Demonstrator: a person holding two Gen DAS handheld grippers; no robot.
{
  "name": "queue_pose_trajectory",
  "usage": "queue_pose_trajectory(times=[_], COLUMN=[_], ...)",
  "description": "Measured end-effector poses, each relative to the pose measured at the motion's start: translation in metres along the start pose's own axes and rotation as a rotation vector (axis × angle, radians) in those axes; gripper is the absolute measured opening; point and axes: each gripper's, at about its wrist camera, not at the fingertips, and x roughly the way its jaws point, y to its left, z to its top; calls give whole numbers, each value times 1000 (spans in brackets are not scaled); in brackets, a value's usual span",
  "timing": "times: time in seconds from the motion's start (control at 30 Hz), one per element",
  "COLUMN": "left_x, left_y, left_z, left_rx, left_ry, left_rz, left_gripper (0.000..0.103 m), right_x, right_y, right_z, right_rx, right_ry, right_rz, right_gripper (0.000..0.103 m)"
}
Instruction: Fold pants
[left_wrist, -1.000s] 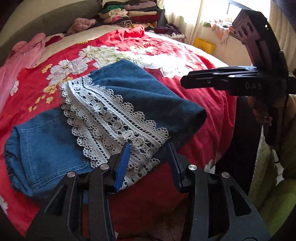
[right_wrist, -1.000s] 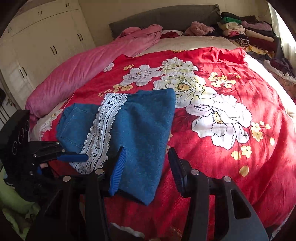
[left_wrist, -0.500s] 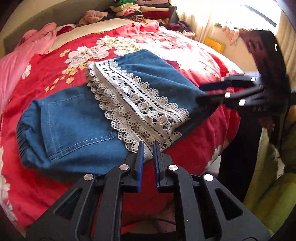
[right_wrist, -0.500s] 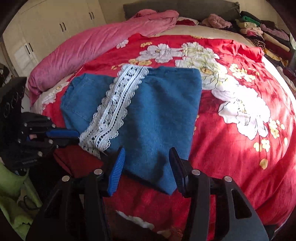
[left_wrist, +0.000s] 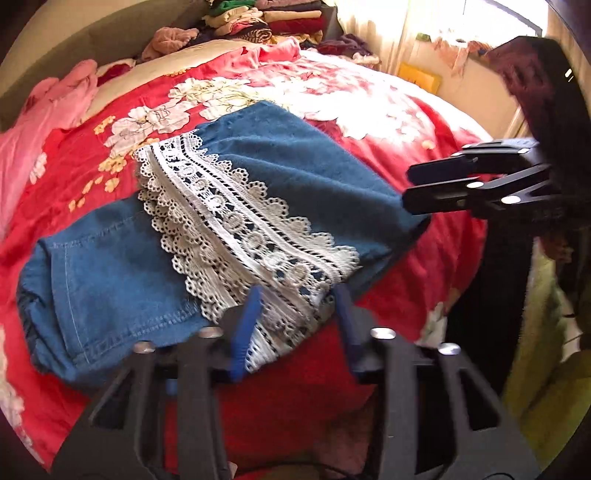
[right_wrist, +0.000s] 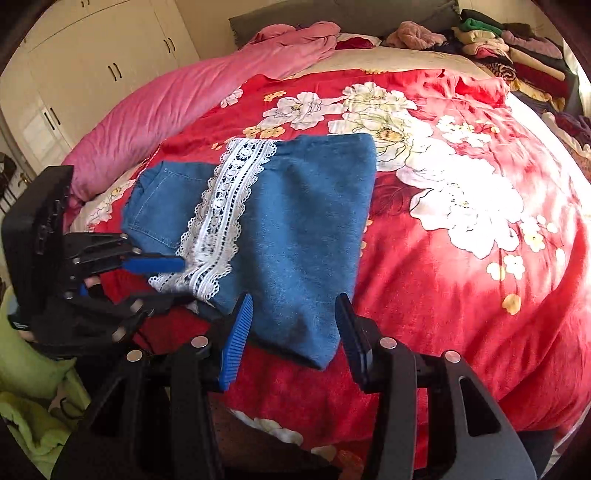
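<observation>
Blue denim pants (left_wrist: 303, 184) with a white lace band (left_wrist: 240, 236) lie folded on the red floral bed; they also show in the right wrist view (right_wrist: 295, 229). My left gripper (left_wrist: 295, 317) is open, its fingers astride the near end of the lace band, and it shows from the side in the right wrist view (right_wrist: 173, 280). My right gripper (right_wrist: 293, 325) is open, its fingers astride the near folded corner of the denim. It shows in the left wrist view (left_wrist: 410, 188) beside the right edge of the pants.
The red floral bedspread (right_wrist: 461, 258) covers the bed. A pink duvet (right_wrist: 177, 110) lies along its left side. Stacks of folded clothes (right_wrist: 517, 55) sit at the headboard. White wardrobes (right_wrist: 92, 66) stand at the left. Green cloth (right_wrist: 29, 406) lies below the bed's near edge.
My left gripper shut half a second ago and has opened again at the lace end. Both grippers have moved in closer to the near edge of the pants.
</observation>
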Motion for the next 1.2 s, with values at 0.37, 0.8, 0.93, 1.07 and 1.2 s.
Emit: queue_pose_trajectory(times=[0.37, 0.8, 0.93, 1.07, 1.2], left_x=[-29, -53, -6, 27, 21], left_y=[19, 29, 30, 34, 34], left_z=[-16, 19, 31, 21, 17], left_rx=[-38, -100, -106, -125, -127], left_ry=[1, -106, -12, 46, 28], left_rz=[25, -4, -12, 18, 21], left_gripper=[4, 38, 39, 39, 40], right_x=[12, 1, 16, 35, 36], right_y=[22, 15, 17, 7, 8], right_z=[8, 8, 6, -1, 2], right_rx=[-66, -42, -64, -33, -26], right_ry=[10, 7, 44, 121, 116], right_rz=[33, -38, -18, -38, -28], right_gripper=[45, 44, 44, 44, 45])
